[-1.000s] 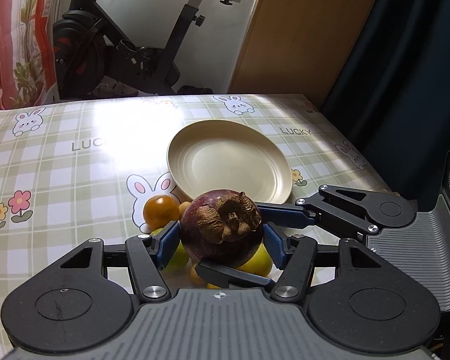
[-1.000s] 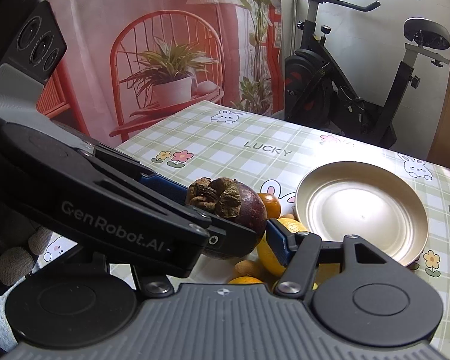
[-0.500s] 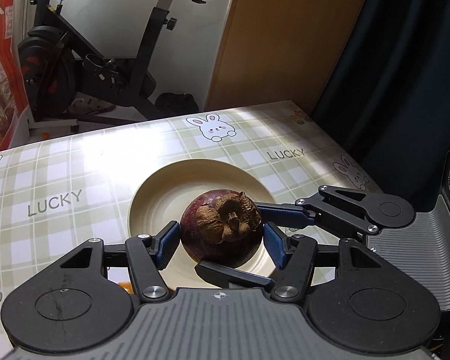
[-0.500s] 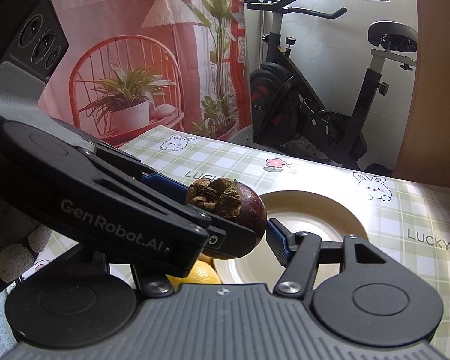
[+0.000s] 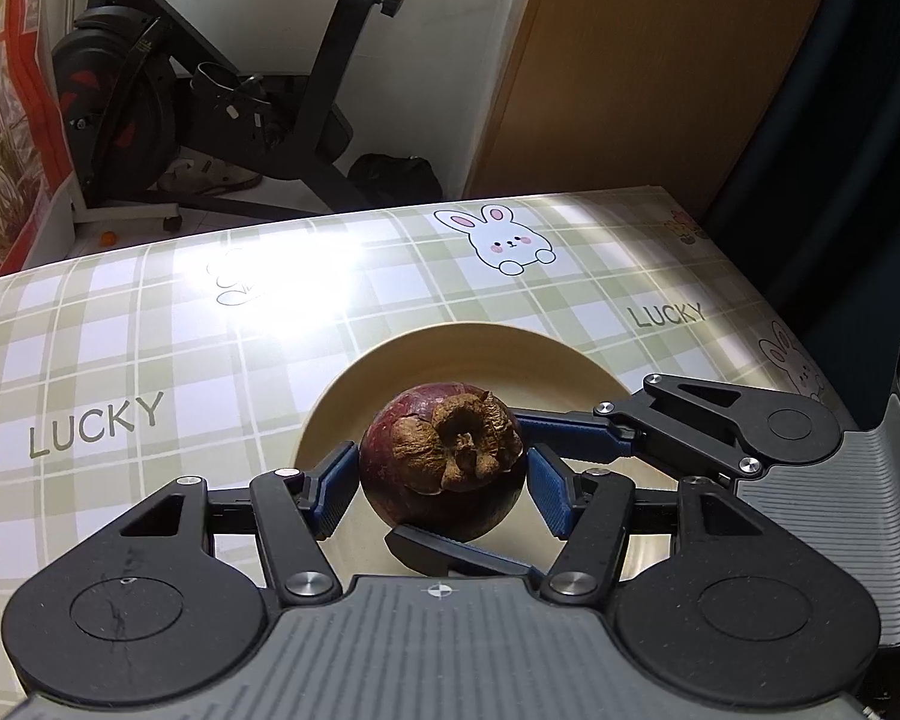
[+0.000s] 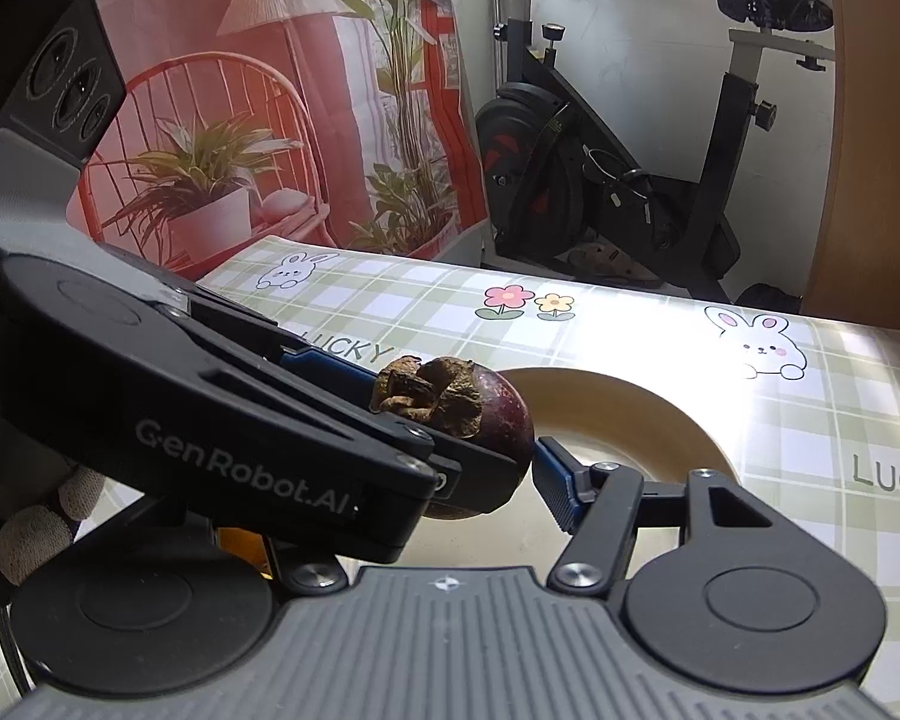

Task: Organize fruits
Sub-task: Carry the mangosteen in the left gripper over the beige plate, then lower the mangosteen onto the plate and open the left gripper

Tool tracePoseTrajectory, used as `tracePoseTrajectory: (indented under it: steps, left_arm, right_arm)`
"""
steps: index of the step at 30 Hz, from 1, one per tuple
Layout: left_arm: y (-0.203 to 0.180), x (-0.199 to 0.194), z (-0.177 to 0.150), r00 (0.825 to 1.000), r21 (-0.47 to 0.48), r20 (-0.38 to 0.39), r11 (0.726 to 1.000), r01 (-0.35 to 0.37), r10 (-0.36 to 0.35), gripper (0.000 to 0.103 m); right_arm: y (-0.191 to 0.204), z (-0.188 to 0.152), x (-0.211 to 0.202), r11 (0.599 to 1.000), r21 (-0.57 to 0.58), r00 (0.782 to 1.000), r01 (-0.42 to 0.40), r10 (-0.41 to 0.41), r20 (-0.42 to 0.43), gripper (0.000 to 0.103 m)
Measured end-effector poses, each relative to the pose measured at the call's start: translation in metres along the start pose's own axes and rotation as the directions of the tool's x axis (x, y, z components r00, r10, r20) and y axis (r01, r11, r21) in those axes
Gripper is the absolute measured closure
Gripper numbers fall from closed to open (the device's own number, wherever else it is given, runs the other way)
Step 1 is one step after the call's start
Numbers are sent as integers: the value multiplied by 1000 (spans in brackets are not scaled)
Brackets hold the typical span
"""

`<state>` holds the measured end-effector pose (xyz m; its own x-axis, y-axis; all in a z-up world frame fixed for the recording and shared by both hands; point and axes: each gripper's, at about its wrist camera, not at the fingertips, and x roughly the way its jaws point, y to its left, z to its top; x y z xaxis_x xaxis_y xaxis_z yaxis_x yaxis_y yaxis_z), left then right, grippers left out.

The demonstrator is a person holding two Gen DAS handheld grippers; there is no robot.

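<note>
— What's moved since a second ago?

— Both my hands have carried the mangosteen (image 5: 441, 459) across the table (image 5: 150, 324). A second back it hung over the pile of oranges and yellow fruit beside the plate; now that pile is out of both views and the cream plate (image 5: 450, 348) sits directly under the fruit.

— How are your tongs set?

— My left gripper (image 5: 441, 483) has its blue pads (image 5: 336, 489) on either side of the mangosteen at a middling width. The left pad lies against the skin; on the right pad I see a thin gap, so I can't tell how firmly that side presses. My right gripper (image 6: 492, 468) comes in crosswise: one finger runs behind the fruit, the other passes under its near side.

— From the right wrist view?

— The left tool's black arm covers my near finger, so I only see the far blue pad (image 6: 555, 489) just beside the fruit, touching or nearly so. I can't tell the grip from there.

— And the fruit itself?

— Dried brown calyx up, held above the plate's near part; whether it touches the plate I can't tell. An exercise bike (image 6: 630, 180) stands beyond the table.
</note>
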<state>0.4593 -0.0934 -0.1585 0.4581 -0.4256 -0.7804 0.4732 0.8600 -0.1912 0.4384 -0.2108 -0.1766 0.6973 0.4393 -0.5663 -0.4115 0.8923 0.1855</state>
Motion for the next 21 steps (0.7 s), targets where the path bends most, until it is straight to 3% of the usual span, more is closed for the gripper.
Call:
tracePoseTrajectory:
  steps: [9, 21]
  left_arm:
    - [12, 21, 5, 1000, -10, -12, 1000, -22, 22, 39]
    - [12, 20, 0, 999, -34, 2, 999, -43, 43, 39]
  right_arm:
    - [-4, 2, 33, 1000, -25, 999, 9, -10, -30, 40]
    - [-4, 5, 42, 999, -13, 998, 32, -32, -46, 40]
